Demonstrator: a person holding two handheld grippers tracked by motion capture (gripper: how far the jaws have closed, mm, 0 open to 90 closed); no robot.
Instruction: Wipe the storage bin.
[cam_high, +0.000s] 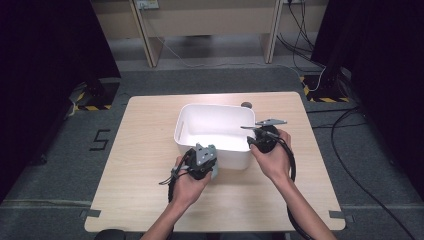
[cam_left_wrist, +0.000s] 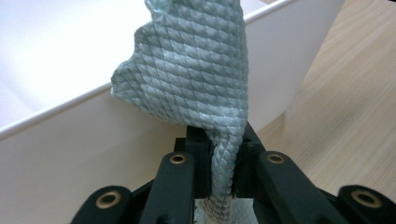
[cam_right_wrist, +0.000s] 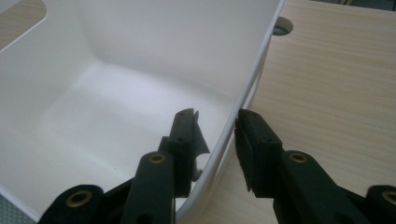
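The fingers (cam_left_wrist: 205, 154) of the left gripper (cam_left_wrist: 219, 158) are clamped together on a pale green cloth (cam_left_wrist: 196, 79) with a woven diamond texture. The cloth rises between them in a narrow pinched strip and spreads wider above, hanging in front of the near wall of a white bin (cam_left_wrist: 70, 149); whether it touches that wall cannot be told. In the high view the left gripper (cam_high: 202, 162) sits just at the near wall of the white bin (cam_high: 215, 112), held by the person's left hand (cam_high: 187, 185), with a bit of the cloth (cam_high: 215, 172) showing beside it.

The fingers (cam_right_wrist: 254, 140) of the right gripper (cam_right_wrist: 215, 135) stand apart, straddling the right wall of the bin (cam_right_wrist: 247, 88): one finger is inside, the other outside over the wooden surface (cam_right_wrist: 336, 84), and a gap shows on both sides of the wall. In the high view the right gripper (cam_high: 262, 137) sits at the bin's right rim, held by the right hand (cam_high: 275, 160).

The bin stands near the middle of the light wooden surface (cam_high: 145, 150). A small round hole (cam_right_wrist: 281, 27) lies in the surface just beyond the bin's far corner.
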